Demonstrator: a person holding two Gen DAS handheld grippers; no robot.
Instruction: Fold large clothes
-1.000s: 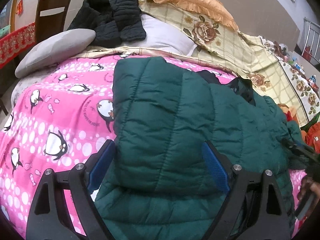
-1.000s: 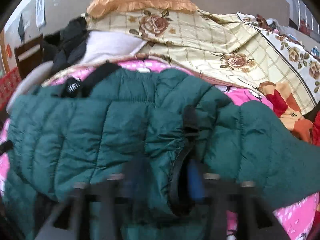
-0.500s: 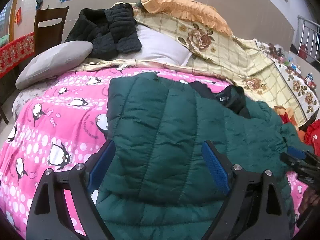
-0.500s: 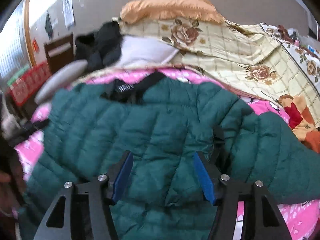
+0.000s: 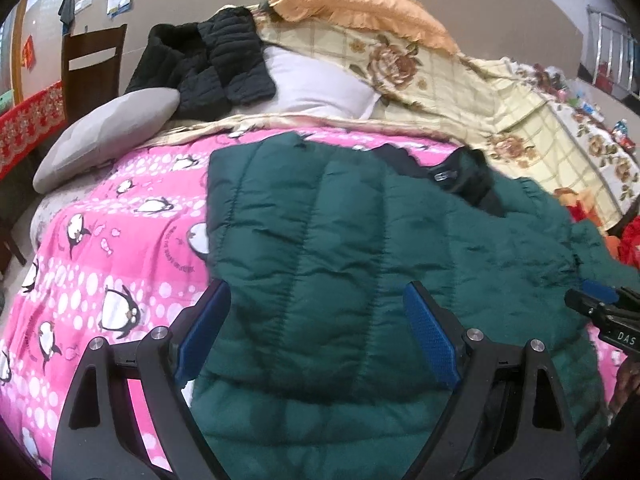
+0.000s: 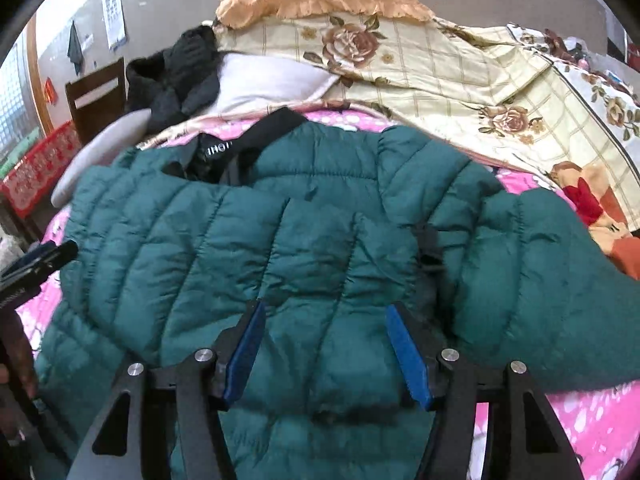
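Note:
A dark green puffer jacket [image 5: 360, 240] lies on the pink penguin blanket [image 5: 100, 248], its left side folded over the body and its black collar lining [image 5: 460, 178] showing at the top. It also shows in the right wrist view [image 6: 280, 248], with one sleeve [image 6: 560, 280] spread out to the right. My left gripper [image 5: 316, 320] is open and empty, low over the jacket's near left part. My right gripper [image 6: 326, 344] is open and empty, just above the jacket's near middle. The right gripper also shows in the left wrist view [image 5: 600, 304].
A floral quilt [image 5: 460, 80], an orange pillow [image 5: 360, 4], a white pillow [image 5: 316, 84], a black jacket [image 5: 208, 64] and a grey pillow [image 5: 104, 132] lie at the bed's head. A wooden chair [image 5: 92, 68] stands at the back left. Red clothes [image 6: 600, 216] lie to the right.
Both grippers have pulled back from the jacket. The right gripper, shut on jacket fabric a second ago, let it go and now stands open. The jacket has settled flatter.

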